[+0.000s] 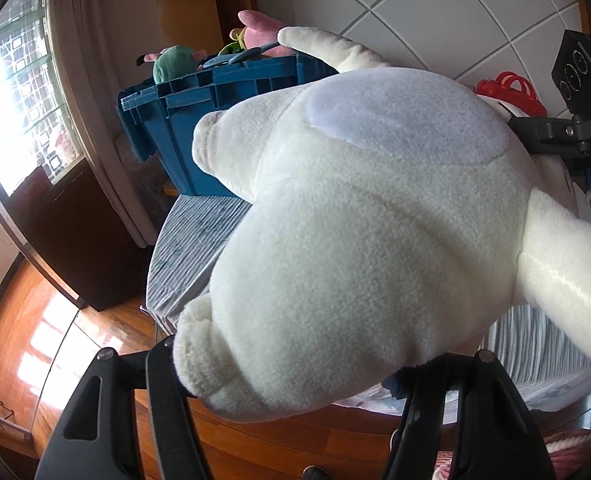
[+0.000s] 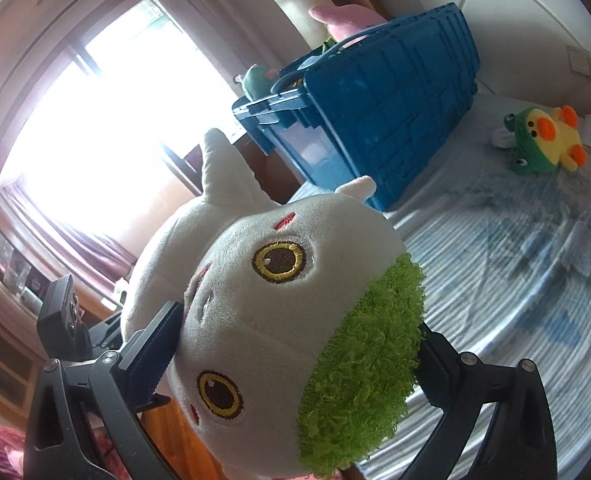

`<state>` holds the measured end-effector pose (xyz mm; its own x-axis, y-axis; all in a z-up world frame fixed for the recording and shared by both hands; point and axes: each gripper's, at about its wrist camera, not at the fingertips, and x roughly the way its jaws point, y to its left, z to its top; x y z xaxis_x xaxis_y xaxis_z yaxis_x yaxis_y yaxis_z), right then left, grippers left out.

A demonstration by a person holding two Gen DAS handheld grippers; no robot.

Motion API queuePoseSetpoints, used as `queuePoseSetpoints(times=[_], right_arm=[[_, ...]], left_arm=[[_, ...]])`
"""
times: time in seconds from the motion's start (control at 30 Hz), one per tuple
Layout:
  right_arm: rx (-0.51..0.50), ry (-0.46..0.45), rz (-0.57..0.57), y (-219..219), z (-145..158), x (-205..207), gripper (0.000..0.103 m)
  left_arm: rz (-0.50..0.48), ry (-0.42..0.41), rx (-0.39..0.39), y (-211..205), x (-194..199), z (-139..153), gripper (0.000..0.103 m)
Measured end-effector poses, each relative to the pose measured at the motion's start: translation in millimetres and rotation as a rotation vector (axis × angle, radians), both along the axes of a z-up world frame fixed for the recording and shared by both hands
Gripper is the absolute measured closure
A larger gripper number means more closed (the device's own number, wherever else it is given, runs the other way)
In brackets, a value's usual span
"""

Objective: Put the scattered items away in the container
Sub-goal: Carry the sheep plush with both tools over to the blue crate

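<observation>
A big white plush toy (image 1: 355, 220) is carried between both grippers above the bed. The left wrist view shows its cream body, and my left gripper (image 1: 295, 360) is shut on its lower end. In the right wrist view its head (image 2: 255, 300) shows yellow eyes and curly green hair, and my right gripper (image 2: 295, 344) is shut on both sides of that head. The blue crate (image 1: 183, 120) (image 2: 375, 112) stands on the bed just beyond the toy and holds a pink plush (image 1: 259, 26) and a green plush (image 1: 173, 64).
A yellow duck plush in a green frog hood (image 2: 547, 140) lies on the striped blue bed sheet (image 2: 515, 260), right of the crate. A red plastic item (image 1: 511, 90) shows behind the toy. A window and curtain (image 1: 83, 60) are at the left, with wooden floor (image 1: 35, 320) below the bed.
</observation>
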<state>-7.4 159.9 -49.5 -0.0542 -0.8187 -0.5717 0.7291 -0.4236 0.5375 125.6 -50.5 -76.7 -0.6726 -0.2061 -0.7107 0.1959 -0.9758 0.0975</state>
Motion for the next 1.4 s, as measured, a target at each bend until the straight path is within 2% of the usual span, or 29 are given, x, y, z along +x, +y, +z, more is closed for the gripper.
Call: queuePoseSetpoints(times=[0.37,0.53,0.67,0.9,1.23,1.4], right_arm=[[-0.017,0.023,-0.060,-63,12,57,0.000],[-0.024,0.065,-0.110,-85,33,74,0.000],[-0.028,0.097,-0.139,-97,53,71,0.000],[-0.047,0.161,-0.184,-119,83,38,0.000],[-0.095,0.210,-0.226,-164,112,-46,0.000],[-0.085,0.228,-0.265,-189,129,-85,0.000]], left_arm=[[-0.076,0.019,-0.021,-80,31,13,0.041],[-0.127,0.037,-0.036,-105,22,30,0.041],[-0.159,0.070,-0.034,-120,6,48,0.041],[-0.205,0.130,-0.055,-145,-44,73,0.041],[-0.243,0.177,-0.083,-192,-145,105,0.041],[-0.283,0.177,-0.088,-215,-196,116,0.041]])
